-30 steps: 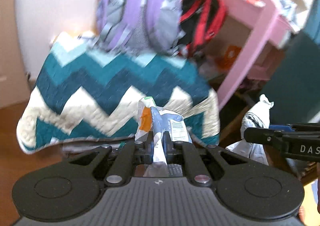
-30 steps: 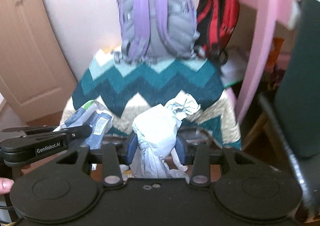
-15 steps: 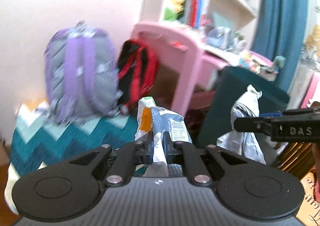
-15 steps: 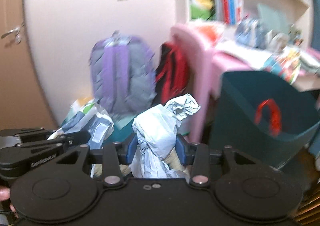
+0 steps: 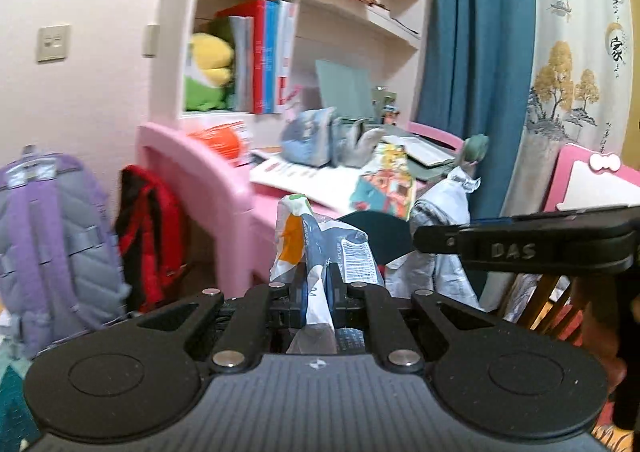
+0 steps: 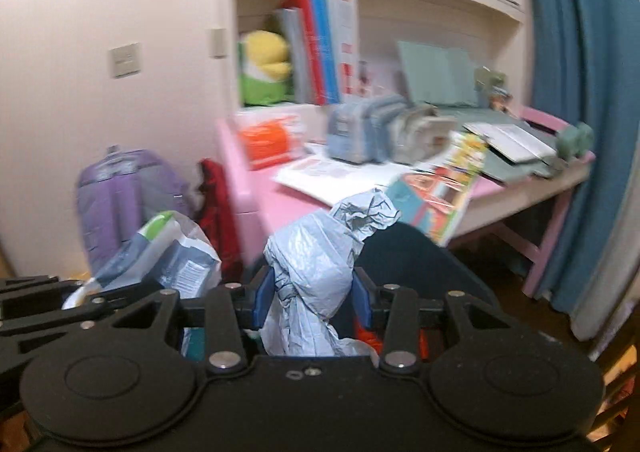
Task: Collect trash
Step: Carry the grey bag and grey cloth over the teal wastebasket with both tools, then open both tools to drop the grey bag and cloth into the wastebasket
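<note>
My left gripper [image 5: 317, 288] is shut on a crumpled snack wrapper [image 5: 320, 248], white, orange and blue with a barcode, which sticks up between the pads. My right gripper [image 6: 314, 298] is shut on a crumpled pale blue plastic bag [image 6: 320, 252] that bulges between its blue pads. Each gripper shows in the other's view: the right one [image 5: 520, 248] with its bag [image 5: 444, 207] at the right, the left one [image 6: 44, 304] with its wrapper [image 6: 172, 256] at the lower left. A dark teal bin [image 6: 432, 264] stands just beyond the right gripper, with red and orange things inside.
A pink desk [image 6: 280, 203] piled with papers, pouches and books stands ahead, under shelves with books and a plush toy [image 6: 266, 67]. A purple backpack [image 5: 48, 240] and a red one [image 5: 148, 236] lean at the left. A blue curtain [image 6: 584, 111] hangs at the right.
Both grippers have risen and swung right with their trash still held. The zigzag blanket and backpacks slid left and down; the desk, shelves, curtain and teal bin came into view.
</note>
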The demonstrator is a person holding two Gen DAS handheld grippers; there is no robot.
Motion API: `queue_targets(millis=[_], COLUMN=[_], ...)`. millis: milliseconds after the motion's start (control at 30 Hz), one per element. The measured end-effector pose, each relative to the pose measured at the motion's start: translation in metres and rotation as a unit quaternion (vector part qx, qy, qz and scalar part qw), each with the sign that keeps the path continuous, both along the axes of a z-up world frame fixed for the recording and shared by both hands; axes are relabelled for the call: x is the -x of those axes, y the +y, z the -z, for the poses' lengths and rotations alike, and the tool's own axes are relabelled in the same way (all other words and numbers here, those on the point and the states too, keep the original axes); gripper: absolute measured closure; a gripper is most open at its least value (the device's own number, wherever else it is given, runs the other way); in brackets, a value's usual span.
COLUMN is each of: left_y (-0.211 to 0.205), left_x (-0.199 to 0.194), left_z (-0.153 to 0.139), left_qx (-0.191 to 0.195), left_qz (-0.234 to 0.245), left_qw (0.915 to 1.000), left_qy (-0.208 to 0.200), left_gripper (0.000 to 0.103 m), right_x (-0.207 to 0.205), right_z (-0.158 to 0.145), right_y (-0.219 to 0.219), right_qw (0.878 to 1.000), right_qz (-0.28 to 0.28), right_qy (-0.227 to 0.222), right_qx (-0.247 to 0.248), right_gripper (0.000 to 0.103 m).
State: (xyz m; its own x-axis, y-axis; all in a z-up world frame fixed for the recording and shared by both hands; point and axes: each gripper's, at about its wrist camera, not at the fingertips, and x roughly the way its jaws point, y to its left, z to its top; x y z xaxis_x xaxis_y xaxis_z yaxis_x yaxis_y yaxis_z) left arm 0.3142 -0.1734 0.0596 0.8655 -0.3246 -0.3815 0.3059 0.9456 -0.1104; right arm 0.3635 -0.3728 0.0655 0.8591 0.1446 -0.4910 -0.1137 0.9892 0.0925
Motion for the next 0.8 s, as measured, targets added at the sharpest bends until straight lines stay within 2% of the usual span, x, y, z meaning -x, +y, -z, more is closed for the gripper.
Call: queue_targets(millis=[200,333,433,800], left_y=[-0.049,-0.078,-0.093,-0.113], left_x=[-0.042,-0.068,-0.084,-0.111], left_z=[-0.001,0.012,0.028,0.066], left_qx=[-0.004,-0.027,-0.042,-0.075], left_qz=[0.020,0.025,0.030,0.041], left_qw=[0.9996,0.9986,0.9967,0.9891], left_qy=[0.021,0.037,0.063,0.119], left_gripper=[0.095,0.095,0.095,0.095], right_x=[-0.044,-0.068,-0.075,-0.092], right_z=[0.021,0.040,0.051,0.075], right_y=[-0.037,-0.050,-0.049,-0.043], right_qw=[0.998,0.996,0.995,0.990], right_qz=[0.039,0.050,0.051,0.040], right_qy=[0.042,0.075,0.086,0.135], right_qx=[-0.019,-0.025,-0.008,0.021], right_gripper=[0.064,0.064,0.064,0.061])
